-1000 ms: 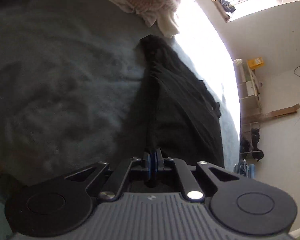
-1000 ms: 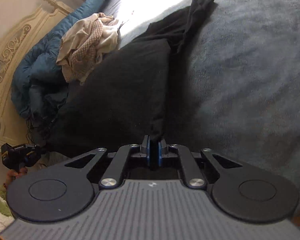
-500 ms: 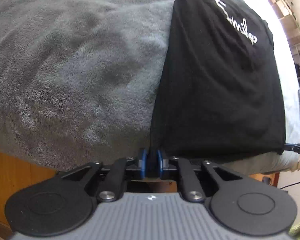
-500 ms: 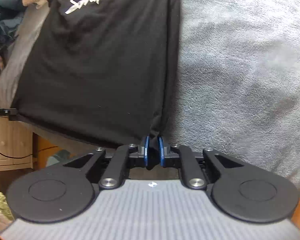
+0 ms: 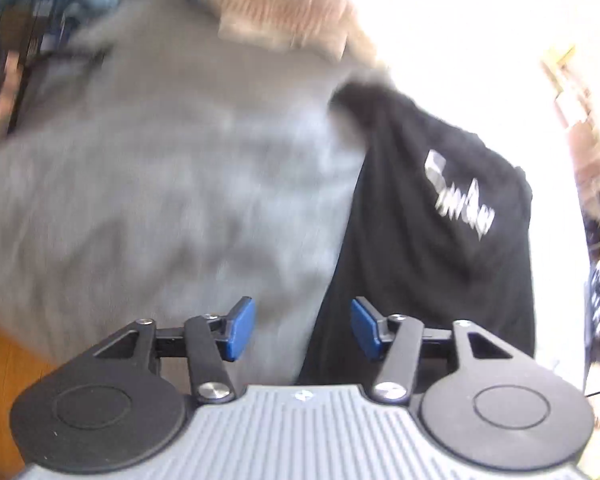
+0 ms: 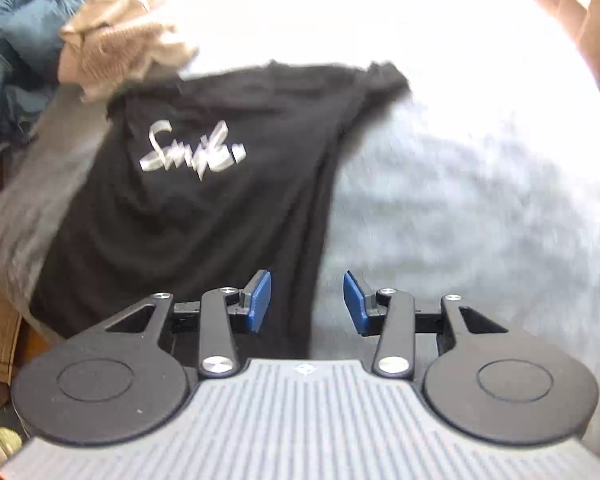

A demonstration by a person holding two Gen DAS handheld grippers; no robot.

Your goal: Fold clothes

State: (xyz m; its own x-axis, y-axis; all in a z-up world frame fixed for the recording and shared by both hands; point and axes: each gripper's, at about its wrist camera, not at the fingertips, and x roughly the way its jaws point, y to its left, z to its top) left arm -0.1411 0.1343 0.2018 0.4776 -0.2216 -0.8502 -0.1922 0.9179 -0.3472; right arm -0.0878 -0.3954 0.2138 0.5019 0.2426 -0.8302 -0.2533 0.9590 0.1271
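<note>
Black T-shirt (image 6: 204,208) spread flat on grey blanket (image 6: 460,220), white script print facing up, one sleeve sticking out at far end. In left wrist view, same T-shirt (image 5: 432,248) lying to right side of blanket (image 5: 160,200), lower hem near bed edge.

Left gripper (image 5: 302,328) above near edge of shirt, blue pads (image 5: 240,330) well apart, jaws opening; shirt edge visible in gap below, not pressed by either pad, nothing held. Right gripper (image 6: 307,304) also above shirt edge, blue pads (image 6: 260,302) apart, jaws opening, a little narrower than left one; cloth below the gap only, no grip on it.

Beige crumpled clothes (image 6: 120,40) piled beyond shirt collar, touching its far corner. Blue duvet (image 6: 16,40) behind the pile. Both views blurred, far side very bright from sunlight. Brown wood (image 5: 4,360) at lower left under blanket edge.
</note>
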